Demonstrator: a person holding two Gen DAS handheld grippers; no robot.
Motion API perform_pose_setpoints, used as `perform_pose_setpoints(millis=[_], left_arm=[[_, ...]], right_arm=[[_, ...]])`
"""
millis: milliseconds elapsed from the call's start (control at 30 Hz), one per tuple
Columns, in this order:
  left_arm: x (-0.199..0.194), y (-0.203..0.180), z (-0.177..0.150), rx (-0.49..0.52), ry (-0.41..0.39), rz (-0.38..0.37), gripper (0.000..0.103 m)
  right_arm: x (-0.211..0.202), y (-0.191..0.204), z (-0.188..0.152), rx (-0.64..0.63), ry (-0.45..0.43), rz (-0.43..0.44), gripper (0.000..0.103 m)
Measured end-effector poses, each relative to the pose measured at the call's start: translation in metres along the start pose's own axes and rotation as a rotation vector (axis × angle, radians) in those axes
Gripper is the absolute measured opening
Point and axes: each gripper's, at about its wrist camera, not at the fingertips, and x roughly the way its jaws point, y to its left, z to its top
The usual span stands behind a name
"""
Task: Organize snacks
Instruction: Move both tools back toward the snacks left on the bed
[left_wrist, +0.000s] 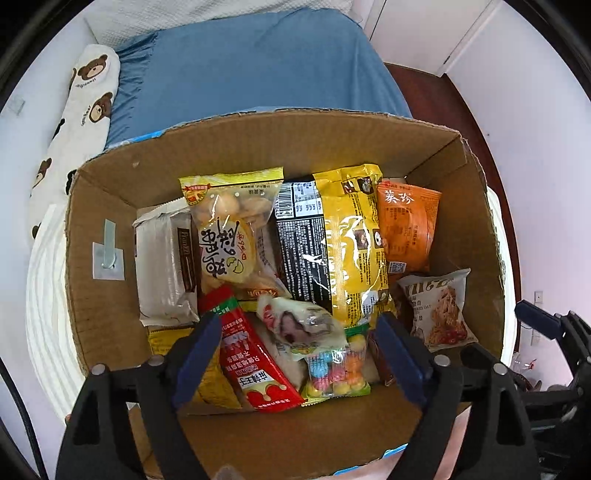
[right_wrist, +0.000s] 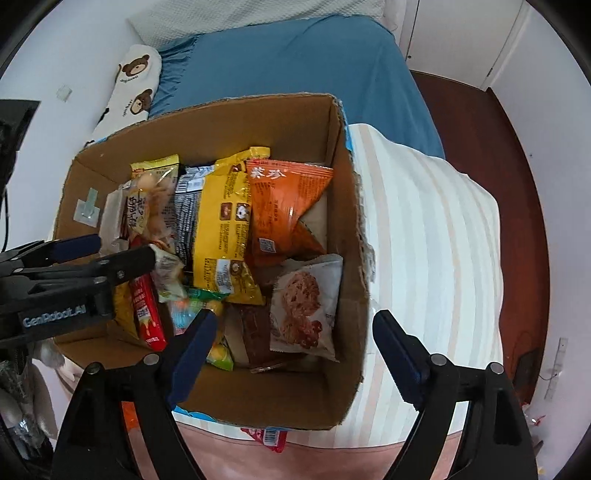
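Observation:
An open cardboard box (left_wrist: 103, 192) holds several snack packets. Among them are a yellow bag (left_wrist: 354, 240), an orange packet (left_wrist: 406, 221), a black packet (left_wrist: 299, 236), a red packet (left_wrist: 255, 365), a coloured candy bag (left_wrist: 336, 373) and a white oat-cookie packet (left_wrist: 439, 310). My left gripper (left_wrist: 297, 325) hangs open over the box's near side, above the red packet and the candy bag, gripping nothing. My right gripper (right_wrist: 295, 317) is open too and straddles the right wall of the box (right_wrist: 343, 221). One finger is above the cookie packet (right_wrist: 303, 302), the other over the striped cloth.
The box rests on a white striped cloth (right_wrist: 424, 240). Behind it lie a blue bed cover (left_wrist: 258, 66) and a bear-print pillow (left_wrist: 81, 110). Dark red floor (right_wrist: 480, 147) runs along the right. A red packet (right_wrist: 271, 437) pokes out beneath the box's near edge.

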Motion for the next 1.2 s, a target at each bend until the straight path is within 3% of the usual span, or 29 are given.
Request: perform_pose_setpoints(millis=[267, 433, 633, 733, 933, 1200], left_arm=[[-0.027, 0.007, -0.029, -0.041, -0.128, -0.011, 0.093], [-0.051, 0.009, -0.053, -0.043, -0.216, 0.070, 0.093], [-0.076, 0.010, -0.085, -0.050, -0.310, 0.114, 0.093], [-0.087, 0.007, -0.102, -0.040, -0.361, 0.153, 0.093], [-0.113, 0.004, -0.139, -0.064, -0.436, 0.131, 0.093], [-0.157, -0.006, -0.190, -0.062, -0.571, 0.165, 0.093]], right_arm=[[-0.012, 0.003, -0.018, 0.009, -0.069, -0.030, 0.092], [-0.020, 0.006, -0.038, 0.040, -0.122, -0.019, 0.092], [-0.037, 0.012, -0.059, 0.041, -0.197, -0.023, 0.092], [-0.051, 0.017, -0.072, 0.019, -0.239, -0.032, 0.092], [-0.088, 0.028, -0.103, -0.031, -0.342, -0.057, 0.092], [-0.139, 0.036, -0.152, -0.041, -0.467, -0.035, 0.092]])
